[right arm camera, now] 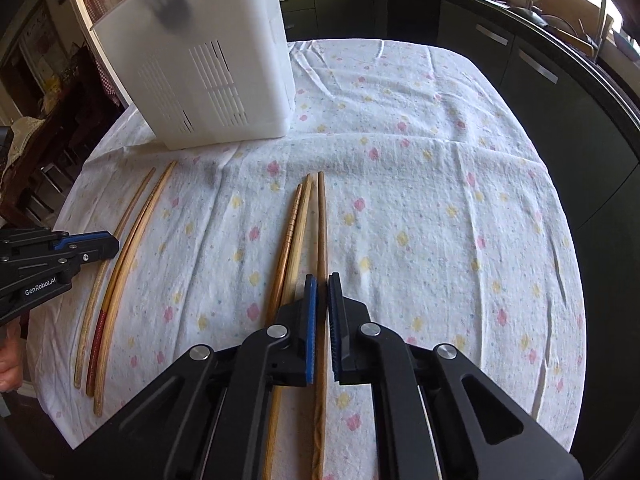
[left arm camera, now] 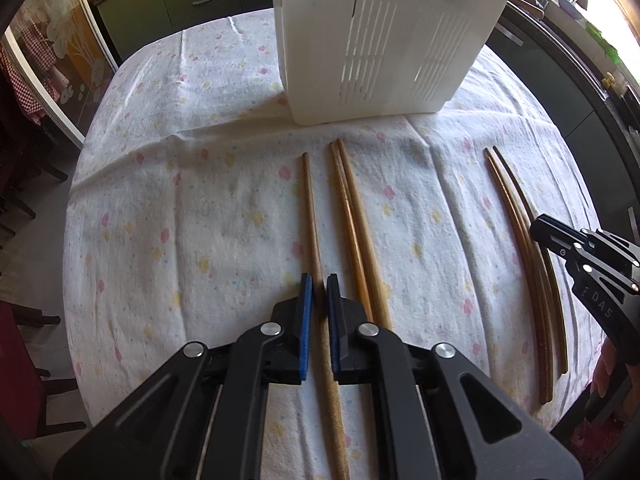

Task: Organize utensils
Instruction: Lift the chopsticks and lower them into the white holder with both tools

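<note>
Between the blue pads of my left gripper (left arm camera: 319, 280) runs one pale wooden chopstick (left arm camera: 310, 200), lying on the cloth; the gripper is shut on it. A pair of chopsticks (left arm camera: 350, 208) lies just to its right. My right gripper (right arm camera: 322, 278) is shut on a darker chopstick (right arm camera: 321, 208), with two more chopsticks (right arm camera: 294, 232) beside it on the left. A white slotted utensil holder (left arm camera: 384, 48) (right arm camera: 208, 80) stands upright beyond the chopstick tips. The right gripper (left arm camera: 538, 227) shows at the right edge of the left wrist view, and the left gripper (right arm camera: 114, 245) at the left edge of the right wrist view.
A white floral tablecloth (left arm camera: 200, 220) (right arm camera: 440, 220) covers the round table. Dark kitchen cabinets (right arm camera: 520, 64) and a counter curve around the far and right sides. Dark wooden chairs (left arm camera: 24, 184) stand off the table's left edge. A person's hand (right arm camera: 8, 364) shows at the left.
</note>
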`<state>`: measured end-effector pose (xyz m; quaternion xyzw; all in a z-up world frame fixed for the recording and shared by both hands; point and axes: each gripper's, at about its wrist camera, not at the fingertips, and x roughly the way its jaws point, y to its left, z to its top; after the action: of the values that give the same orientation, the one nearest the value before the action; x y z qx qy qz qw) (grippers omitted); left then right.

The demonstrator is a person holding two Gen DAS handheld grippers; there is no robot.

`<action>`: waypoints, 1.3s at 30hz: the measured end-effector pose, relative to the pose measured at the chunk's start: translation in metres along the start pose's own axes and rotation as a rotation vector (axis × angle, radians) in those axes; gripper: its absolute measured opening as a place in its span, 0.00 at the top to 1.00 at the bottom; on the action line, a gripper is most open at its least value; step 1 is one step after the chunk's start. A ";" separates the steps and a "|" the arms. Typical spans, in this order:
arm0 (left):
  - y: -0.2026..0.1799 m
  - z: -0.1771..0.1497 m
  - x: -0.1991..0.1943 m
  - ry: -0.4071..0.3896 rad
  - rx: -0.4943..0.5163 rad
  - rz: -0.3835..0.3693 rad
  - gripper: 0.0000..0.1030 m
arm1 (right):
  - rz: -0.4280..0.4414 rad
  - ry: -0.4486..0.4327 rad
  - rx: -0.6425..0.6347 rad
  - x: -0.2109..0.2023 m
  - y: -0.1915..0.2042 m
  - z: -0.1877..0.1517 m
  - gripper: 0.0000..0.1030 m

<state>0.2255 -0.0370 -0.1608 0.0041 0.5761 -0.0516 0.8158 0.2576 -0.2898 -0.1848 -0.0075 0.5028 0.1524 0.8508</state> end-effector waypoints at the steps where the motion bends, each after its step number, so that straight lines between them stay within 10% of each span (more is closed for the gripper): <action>1: -0.003 0.000 0.000 0.003 0.007 -0.006 0.93 | 0.013 -0.004 0.007 -0.002 -0.002 -0.001 0.93; 9: -0.008 0.003 -0.005 0.012 0.003 -0.035 0.94 | 0.082 -0.111 0.035 -0.043 -0.009 -0.004 0.93; 39: -0.029 0.002 -0.182 -0.383 0.111 -0.071 0.94 | 0.190 -0.411 -0.054 -0.186 0.026 0.007 0.93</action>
<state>0.1646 -0.0513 0.0124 0.0188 0.4064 -0.1118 0.9066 0.1737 -0.3101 -0.0184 0.0481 0.3130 0.2435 0.9167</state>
